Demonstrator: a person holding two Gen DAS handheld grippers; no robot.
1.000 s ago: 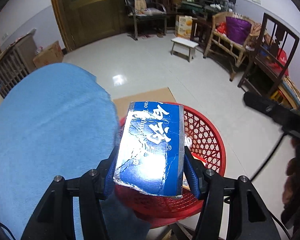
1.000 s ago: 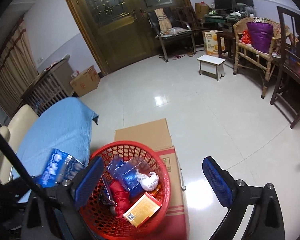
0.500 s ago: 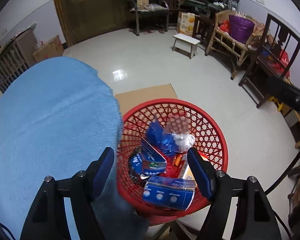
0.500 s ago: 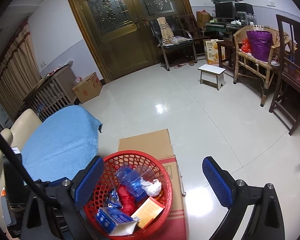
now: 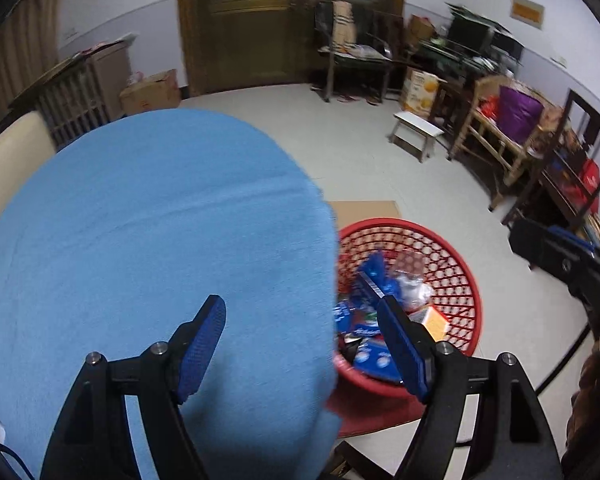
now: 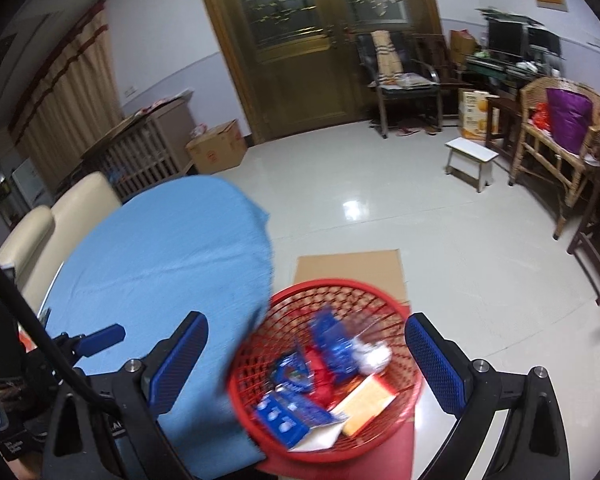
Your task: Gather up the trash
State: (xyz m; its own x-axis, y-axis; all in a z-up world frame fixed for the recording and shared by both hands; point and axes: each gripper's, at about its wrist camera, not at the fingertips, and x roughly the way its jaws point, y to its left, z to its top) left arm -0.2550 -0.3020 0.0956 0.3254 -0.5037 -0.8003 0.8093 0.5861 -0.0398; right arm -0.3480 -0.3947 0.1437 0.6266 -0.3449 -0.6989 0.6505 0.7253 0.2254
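Left wrist view: the left claw (image 5: 300,314), its jaws just opened further, stands apart and empty over the blue-covered surface (image 5: 148,240). A second ago it clamped a blue carton; that blue carton (image 6: 290,414) now lies in the red basket (image 5: 458,276) at 3 o'clock, among wrappers and an orange box (image 6: 366,404). Right wrist view: the right claw (image 6: 306,338) is apart, empty, above the basket, which sits on a cardboard box (image 6: 348,266). Only this view shows the left claw's blue finger at 9 o'clock and the glazed door (image 6: 312,40) whole.
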